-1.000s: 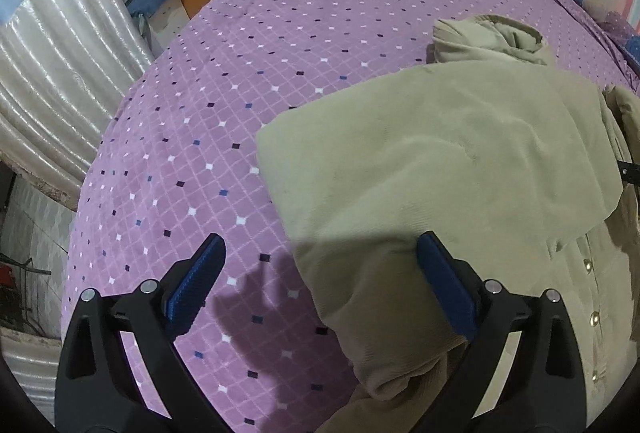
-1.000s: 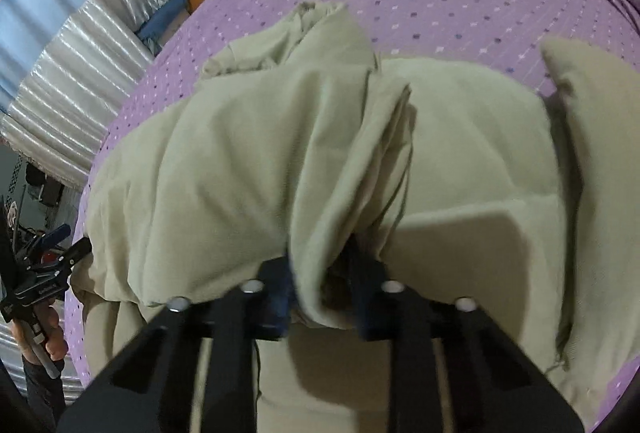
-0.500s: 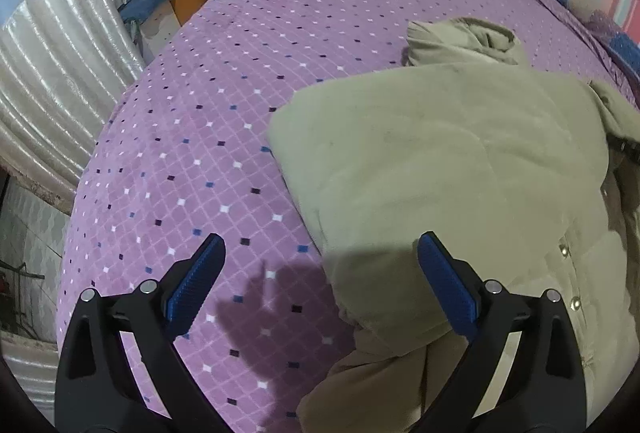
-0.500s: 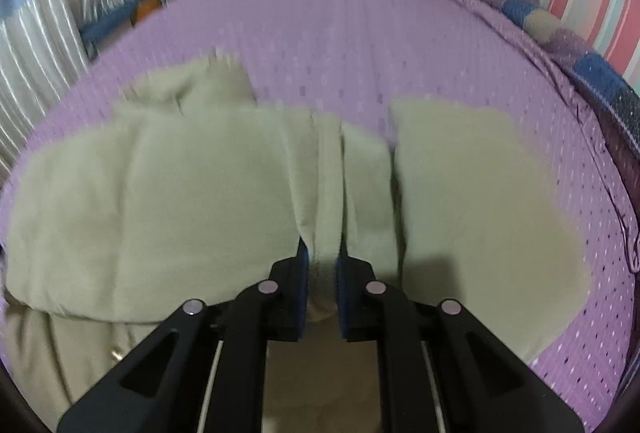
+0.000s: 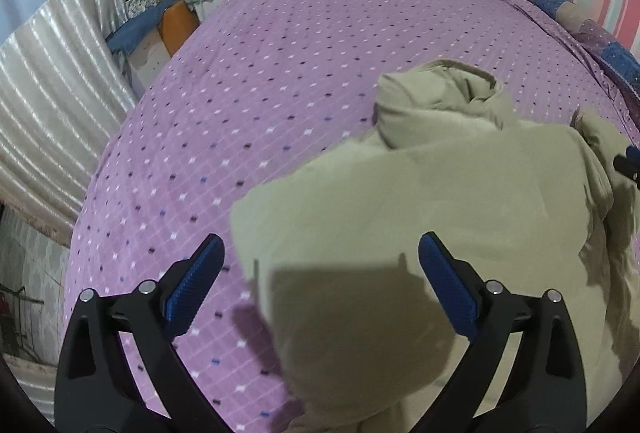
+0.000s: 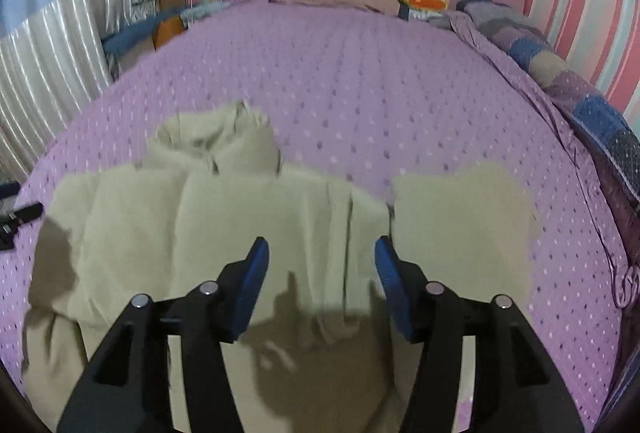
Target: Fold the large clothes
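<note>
While both my hands hang over the bed, these are the notes.

Garment: khaki coat [image 6: 224, 233], big, padded look, lying on the purple bedspread [image 5: 280, 81] below and ahead of my fingers; hood [image 5: 436, 101] bunched at its far end.

Right gripper [image 6: 320, 285]: jaws have just been opening; blue pads apart, nothing between them, a folded-in panel lying flat under the gap. A separate flap [image 6: 460, 229] lies just right of my right finger.

Left gripper [image 5: 320, 289]: fingers spread wide, gripping nothing; the coat's near left corner sits between and beneath them, bare bedspread under the left finger.

Handling, my guess: soft and floppy, bulky rather than heavy; thick layers will spring back, so folds need pressing. Not fragile, not slippery.

Where to grip, my guess: pinch at an edge or corner, several layers deep, not mid-panel; the left edge for me on the left, that flap's outer edge on the right.

Pose: both grippers tilted steeply down toward the bed, raised clear of the cloth.
</note>
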`<state>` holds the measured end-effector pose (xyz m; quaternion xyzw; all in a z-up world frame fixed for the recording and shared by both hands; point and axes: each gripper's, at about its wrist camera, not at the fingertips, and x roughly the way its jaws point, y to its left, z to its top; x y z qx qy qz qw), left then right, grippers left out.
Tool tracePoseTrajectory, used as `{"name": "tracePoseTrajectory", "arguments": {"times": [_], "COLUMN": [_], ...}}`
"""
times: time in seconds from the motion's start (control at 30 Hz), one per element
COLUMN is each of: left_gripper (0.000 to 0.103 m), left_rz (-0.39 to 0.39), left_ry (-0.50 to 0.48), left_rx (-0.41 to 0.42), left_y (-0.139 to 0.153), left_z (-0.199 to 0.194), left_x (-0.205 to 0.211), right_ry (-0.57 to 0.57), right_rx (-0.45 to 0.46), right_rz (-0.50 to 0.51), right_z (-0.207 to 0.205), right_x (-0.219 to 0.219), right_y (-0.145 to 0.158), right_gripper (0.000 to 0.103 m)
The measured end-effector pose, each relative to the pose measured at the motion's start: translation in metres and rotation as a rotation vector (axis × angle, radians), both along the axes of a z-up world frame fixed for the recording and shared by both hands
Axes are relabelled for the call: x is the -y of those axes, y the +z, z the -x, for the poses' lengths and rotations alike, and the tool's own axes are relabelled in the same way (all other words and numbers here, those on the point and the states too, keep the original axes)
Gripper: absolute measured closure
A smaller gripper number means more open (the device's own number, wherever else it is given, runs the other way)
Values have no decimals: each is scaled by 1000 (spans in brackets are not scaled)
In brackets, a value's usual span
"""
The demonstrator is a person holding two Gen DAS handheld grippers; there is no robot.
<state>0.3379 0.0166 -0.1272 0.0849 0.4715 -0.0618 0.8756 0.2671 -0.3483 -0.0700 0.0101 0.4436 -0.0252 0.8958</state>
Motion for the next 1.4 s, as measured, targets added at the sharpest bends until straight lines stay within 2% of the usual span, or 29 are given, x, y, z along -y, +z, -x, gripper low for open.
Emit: {"name": "tracePoseTrajectory", "arguments": {"times": [0.13,0.23,0.3,0.4,0.57,0.7,0.8,0.9,1.0,1.1,1.2,1.3,1.4], "left_gripper": [3,3,3,3,3,3,3,3,3,3,3,3,3], "left_rz": [9,6,-20,-22,-47,-42,-47,-56,7,46,47,16,21], "left_ry": [-4,23,61,76,63,62,70,90,86,76,74,85,94], "left_rx": [-33,-59,-87,-103,-72,-74,-76,-84,-57,-44,-35,-83,-106], "left_y": [-16,-34,-50,-67,-79,-91,-89,-77,-55,-44,-47,-69,-81], "left_z": [-18,-32,-41,-44,-41,-47,-45,-38,-16,7,30,31,25], "left_x": [21,28,25,19,22,21,20,20,14,11,10,10,9], "right_ry": [34,69,89,92,110,102,103,88,98,105,109,105,110], "right_rx": [-10,-25,-66,-81,-64,-77,-92,-99,-31,-24,-47,-80,-109], "right_rz": [-10,26,64,71,102,74,78,55,26,-8,-16,24,40], "right_z": [-32,-56,-68,-64,-56,-60,-62,-58,-37,-13,12,19,16], "right_x": [-15,-29,-37,-40,-43,-37,-38,-34,-29,-20,-15,-16,-20], "right_y": [-20,-46,-69,-85,-103,-107,-106,-82,-55,-42,-52,-69,-89], "right_gripper": [47,47,47,46,44,40,39,40,40,39,40,39,39]}}
